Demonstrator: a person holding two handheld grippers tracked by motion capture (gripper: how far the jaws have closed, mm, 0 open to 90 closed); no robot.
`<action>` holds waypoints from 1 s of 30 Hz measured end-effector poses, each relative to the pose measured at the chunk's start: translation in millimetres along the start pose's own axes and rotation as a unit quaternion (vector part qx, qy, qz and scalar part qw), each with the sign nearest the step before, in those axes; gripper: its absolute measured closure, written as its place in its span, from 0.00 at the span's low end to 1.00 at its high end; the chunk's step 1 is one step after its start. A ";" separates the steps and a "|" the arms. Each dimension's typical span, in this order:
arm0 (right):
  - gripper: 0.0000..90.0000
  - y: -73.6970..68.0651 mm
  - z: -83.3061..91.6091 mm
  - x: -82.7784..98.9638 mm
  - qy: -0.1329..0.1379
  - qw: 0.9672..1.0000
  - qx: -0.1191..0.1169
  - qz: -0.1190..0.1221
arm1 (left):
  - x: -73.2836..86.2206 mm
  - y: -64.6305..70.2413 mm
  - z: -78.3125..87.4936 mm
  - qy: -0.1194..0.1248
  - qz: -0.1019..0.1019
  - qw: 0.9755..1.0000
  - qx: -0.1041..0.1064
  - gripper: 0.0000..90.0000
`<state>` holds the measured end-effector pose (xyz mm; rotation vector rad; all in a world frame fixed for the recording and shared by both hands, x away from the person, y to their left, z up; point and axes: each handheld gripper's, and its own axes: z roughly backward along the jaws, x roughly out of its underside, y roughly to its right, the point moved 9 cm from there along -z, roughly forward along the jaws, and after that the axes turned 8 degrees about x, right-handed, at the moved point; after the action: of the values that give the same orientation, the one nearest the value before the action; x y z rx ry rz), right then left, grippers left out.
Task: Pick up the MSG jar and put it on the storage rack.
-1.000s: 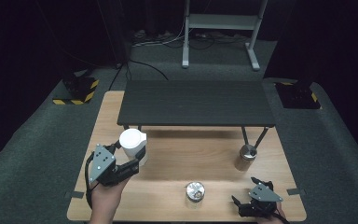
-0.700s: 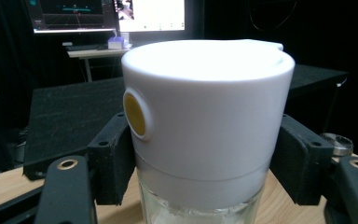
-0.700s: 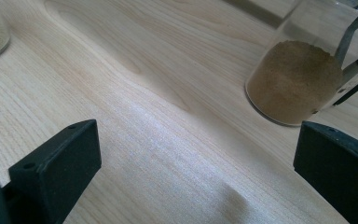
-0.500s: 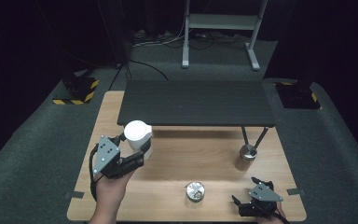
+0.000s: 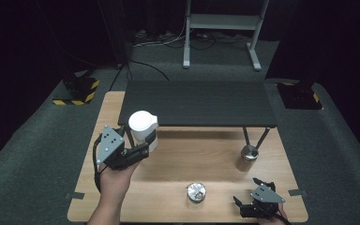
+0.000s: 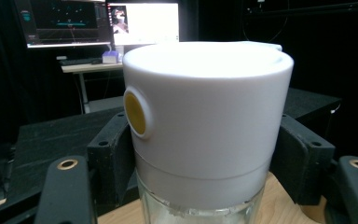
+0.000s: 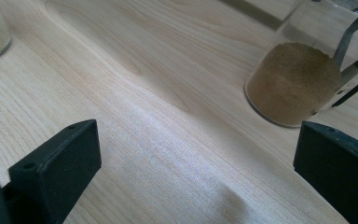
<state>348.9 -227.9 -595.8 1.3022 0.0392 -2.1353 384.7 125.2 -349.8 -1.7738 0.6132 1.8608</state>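
left gripper view puts the left claw (image 6: 200,182) clamped on the white-lidded jar (image 6: 205,126), one black jaw on each side at the seam where lid meets glass, so the hold sits high on the jar. in the high view the jar (image 5: 144,129) hangs clear of the wooden table (image 5: 206,154), just ahead of the claw (image 5: 140,151) and near the front edge of the dark shelf (image 5: 199,103) beyond it. the glass below the jaws looks smooth, so the jar could slip down or tilt; a careless lift could knock the lid against the shelf edge. the right claw (image 5: 251,206) rests on the table, jaws spread and empty, with the brown-powder jar (image 7: 298,79) ahead.
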 end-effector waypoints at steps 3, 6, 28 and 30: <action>0.00 0.1 -0.4 0.2 -0.002 1.000 0.000 0.000 | -5.1 0.1 -2.5 0.004 0.001 1.000 0.001 0.34; 0.00 -0.2 -0.5 0.2 -0.002 1.000 0.002 0.003 | -9.8 0.0 -4.3 0.007 0.000 1.000 0.001 0.34; 0.00 1.2 0.1 -0.3 0.002 1.000 0.000 -0.004 | -28.5 4.6 -20.8 0.015 -0.010 1.000 0.007 0.34; 0.00 1.5 0.4 -0.3 0.002 1.000 0.000 -0.008 | -29.2 3.8 -23.3 0.014 -0.010 1.000 0.007 0.34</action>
<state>349.5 -229.1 -595.0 1.3114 0.0503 -2.1455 401.4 106.3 -321.9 -1.7938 0.6145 1.8178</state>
